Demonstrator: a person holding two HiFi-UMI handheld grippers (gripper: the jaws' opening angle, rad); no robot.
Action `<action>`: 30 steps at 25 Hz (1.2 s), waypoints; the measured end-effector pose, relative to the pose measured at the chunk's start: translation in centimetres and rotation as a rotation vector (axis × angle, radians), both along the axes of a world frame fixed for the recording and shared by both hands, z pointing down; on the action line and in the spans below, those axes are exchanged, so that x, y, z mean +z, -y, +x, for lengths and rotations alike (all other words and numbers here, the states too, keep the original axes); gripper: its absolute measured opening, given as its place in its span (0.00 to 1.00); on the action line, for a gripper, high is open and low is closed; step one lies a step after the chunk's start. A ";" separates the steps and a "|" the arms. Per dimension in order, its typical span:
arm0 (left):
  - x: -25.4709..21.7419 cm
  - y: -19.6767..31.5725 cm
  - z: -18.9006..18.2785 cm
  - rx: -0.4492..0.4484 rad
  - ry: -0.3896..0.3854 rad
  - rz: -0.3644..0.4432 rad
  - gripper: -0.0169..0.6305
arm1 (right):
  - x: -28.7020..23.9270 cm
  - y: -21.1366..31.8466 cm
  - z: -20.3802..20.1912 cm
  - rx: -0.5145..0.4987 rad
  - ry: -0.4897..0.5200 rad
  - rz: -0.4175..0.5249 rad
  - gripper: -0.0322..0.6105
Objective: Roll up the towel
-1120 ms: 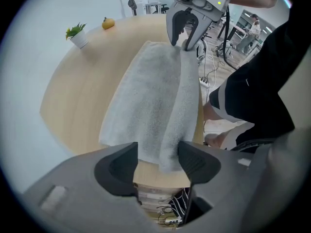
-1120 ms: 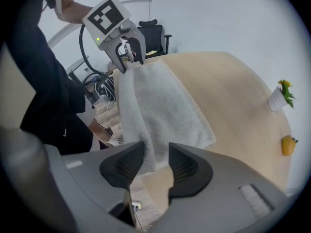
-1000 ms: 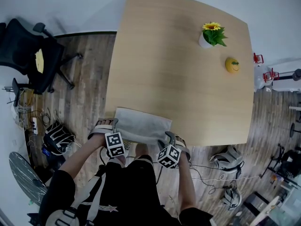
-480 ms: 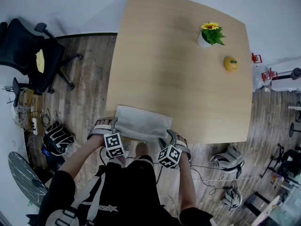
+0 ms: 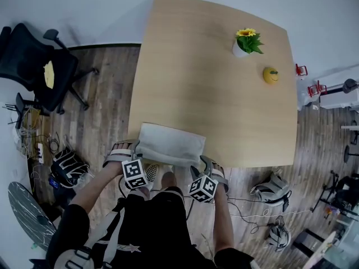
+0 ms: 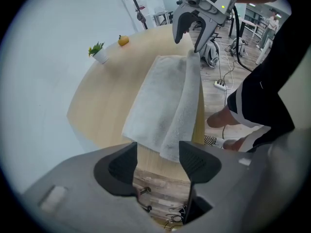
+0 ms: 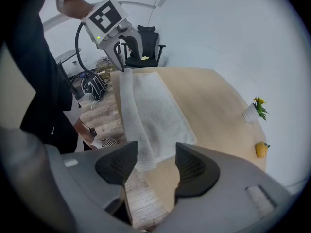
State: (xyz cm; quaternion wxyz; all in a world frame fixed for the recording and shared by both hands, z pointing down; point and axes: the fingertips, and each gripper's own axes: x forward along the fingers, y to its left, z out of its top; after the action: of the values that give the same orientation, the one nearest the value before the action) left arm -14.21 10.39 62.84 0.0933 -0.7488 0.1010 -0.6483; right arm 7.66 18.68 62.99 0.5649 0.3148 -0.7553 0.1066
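A pale grey towel [image 5: 171,144] lies folded at the table's near edge, with its front strip drooping over the edge [image 6: 182,120]. My left gripper [image 5: 130,150] stands open just off the towel's near left corner, its pads clear of the cloth [image 6: 158,161]. My right gripper [image 5: 207,164] is open at the near right corner. Its jaws have just been opening, and the towel's end [image 7: 146,130] lies beyond them, untouched. Each gripper view shows the other gripper at the towel's far end: the right gripper [image 6: 194,28] and the left gripper [image 7: 119,52].
A potted sunflower [image 5: 245,41] and a small yellow fruit [image 5: 271,75] stand at the wooden table's [image 5: 213,94] far right. A black office chair [image 5: 33,66] is at the left. Bags and cables [image 5: 67,164] lie on the plank floor around my legs.
Both grippers have lifted a little and drawn back from the towel's near corners. The towel stays on the table edge.
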 end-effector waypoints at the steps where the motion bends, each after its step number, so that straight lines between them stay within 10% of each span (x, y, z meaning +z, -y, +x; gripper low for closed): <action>1: -0.2 -0.2 0.0 0.000 -0.009 0.006 0.46 | -0.1 -0.2 -0.3 -0.004 0.002 0.006 0.43; 30: 3.4 -3.4 1.4 0.073 0.009 0.007 0.25 | 3.4 -3.3 -2.7 -0.057 -0.024 0.016 0.32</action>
State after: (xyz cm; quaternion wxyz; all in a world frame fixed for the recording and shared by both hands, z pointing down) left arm -12.78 13.77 66.23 0.1202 -0.7487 0.0756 -0.6475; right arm 4.98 21.97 66.43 0.5742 0.2991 -0.7579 0.0807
